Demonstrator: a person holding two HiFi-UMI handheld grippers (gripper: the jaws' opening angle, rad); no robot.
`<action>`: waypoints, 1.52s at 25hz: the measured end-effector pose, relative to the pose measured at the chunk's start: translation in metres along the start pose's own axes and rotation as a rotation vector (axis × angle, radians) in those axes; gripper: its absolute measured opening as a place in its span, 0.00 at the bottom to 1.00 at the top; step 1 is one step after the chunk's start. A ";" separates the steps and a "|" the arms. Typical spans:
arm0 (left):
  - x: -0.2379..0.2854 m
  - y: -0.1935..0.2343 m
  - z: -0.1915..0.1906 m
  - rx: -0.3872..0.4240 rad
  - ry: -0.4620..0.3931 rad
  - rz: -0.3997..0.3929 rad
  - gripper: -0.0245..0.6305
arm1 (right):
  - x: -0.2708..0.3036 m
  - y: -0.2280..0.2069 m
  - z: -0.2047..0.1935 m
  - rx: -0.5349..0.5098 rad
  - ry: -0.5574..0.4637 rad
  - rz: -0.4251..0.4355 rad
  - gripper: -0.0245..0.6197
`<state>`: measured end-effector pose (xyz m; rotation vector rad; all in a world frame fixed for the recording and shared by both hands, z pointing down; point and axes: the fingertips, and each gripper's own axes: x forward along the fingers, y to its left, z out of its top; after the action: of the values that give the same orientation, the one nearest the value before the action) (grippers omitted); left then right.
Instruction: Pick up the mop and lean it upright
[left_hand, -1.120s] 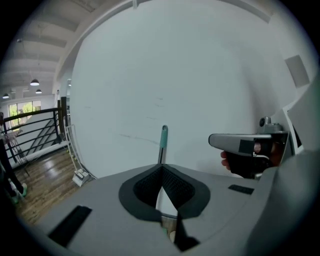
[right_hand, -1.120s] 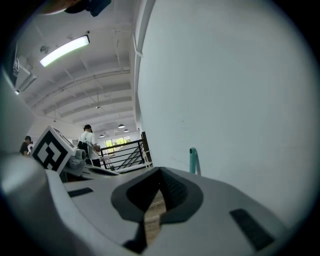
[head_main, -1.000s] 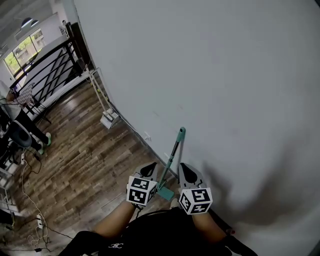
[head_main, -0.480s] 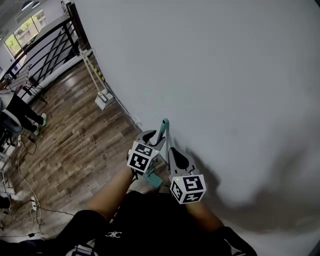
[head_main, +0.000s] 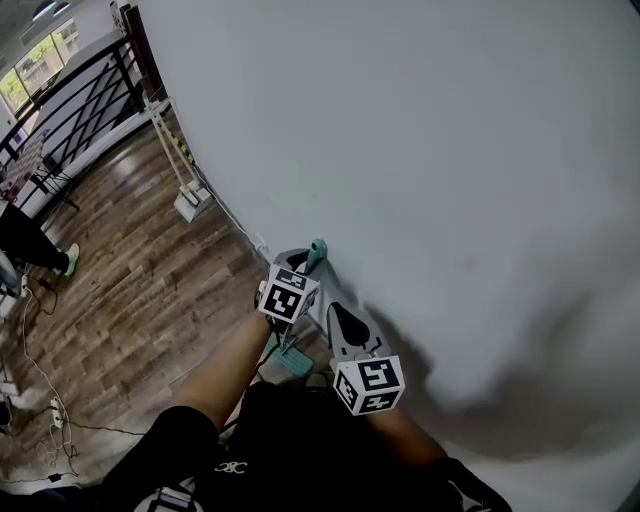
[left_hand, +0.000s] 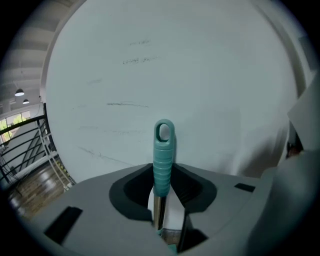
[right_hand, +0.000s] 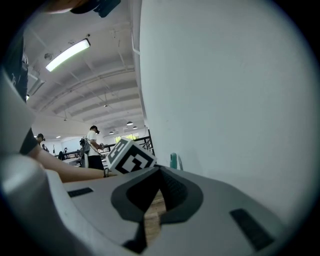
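The mop leans nearly upright on the white wall (head_main: 450, 150). Its teal handle (head_main: 317, 250) points up, and its teal head (head_main: 295, 362) rests on the wood floor. My left gripper (head_main: 303, 264) sits at the top of the handle. In the left gripper view the ribbed teal grip (left_hand: 163, 152) and steel shaft (left_hand: 158, 214) stand between the jaws, which are closing. A gap still shows on the shaft's right side. My right gripper (head_main: 340, 318) hangs lower, just right of the mop. Its jaws are a narrow slit apart, with only floor between them (right_hand: 153, 207).
A white stand (head_main: 180, 190) with a yellow-black stripe leans on the wall farther along. A black railing (head_main: 70, 105) edges the floor at the upper left. Cables (head_main: 40, 370) trail over the planks at the left. A person (right_hand: 92, 148) stands far off.
My left gripper has risen from beside the lower shaft to the handle's top, which now stands between its jaws. The right gripper has dropped back from the shaft.
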<state>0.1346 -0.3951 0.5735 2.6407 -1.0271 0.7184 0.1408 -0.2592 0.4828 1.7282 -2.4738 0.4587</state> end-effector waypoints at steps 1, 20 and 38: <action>-0.007 -0.005 -0.001 0.008 -0.014 -0.018 0.21 | -0.002 0.000 -0.001 -0.003 0.004 -0.004 0.06; -0.146 0.015 -0.066 -0.107 -0.200 0.005 0.21 | 0.026 0.037 -0.041 -0.004 0.092 0.044 0.06; -0.122 0.011 -0.060 -0.056 -0.227 0.038 0.21 | 0.044 0.029 -0.041 -0.030 0.097 0.068 0.06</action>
<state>0.0277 -0.3114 0.5630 2.7060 -1.1399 0.3965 0.0939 -0.2775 0.5270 1.5760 -2.4639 0.4962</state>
